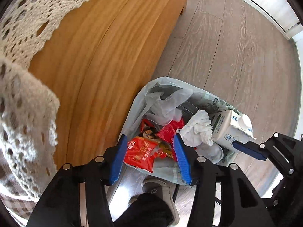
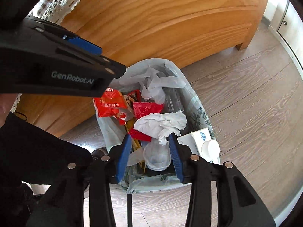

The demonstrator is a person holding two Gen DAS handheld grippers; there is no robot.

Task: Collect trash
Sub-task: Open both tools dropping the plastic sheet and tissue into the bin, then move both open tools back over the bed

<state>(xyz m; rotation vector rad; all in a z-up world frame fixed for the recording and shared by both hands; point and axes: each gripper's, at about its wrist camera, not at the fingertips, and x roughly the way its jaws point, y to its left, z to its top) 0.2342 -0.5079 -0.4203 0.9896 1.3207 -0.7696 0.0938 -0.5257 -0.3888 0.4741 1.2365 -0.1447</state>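
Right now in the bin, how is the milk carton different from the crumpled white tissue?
The milk carton is a stiff box with printing and a round white cap; the crumpled white tissue is soft, wrinkled and plain. The carton leans at the bin's edge, while the tissue lies nearer the middle, on the other trash. Both are whitish and sit side by side in the lined bin.

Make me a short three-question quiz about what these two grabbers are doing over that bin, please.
1. True or false: the left gripper is clamped on the red snack packet.
2. Which lies at the bin's edge? A) a milk carton B) a glass jar C) a shoe
3. Fill in: the crumpled white thing in the bin is a ____.

Key: 1 false, its jaws are apart over it; 2 A, milk carton; 3 tissue.
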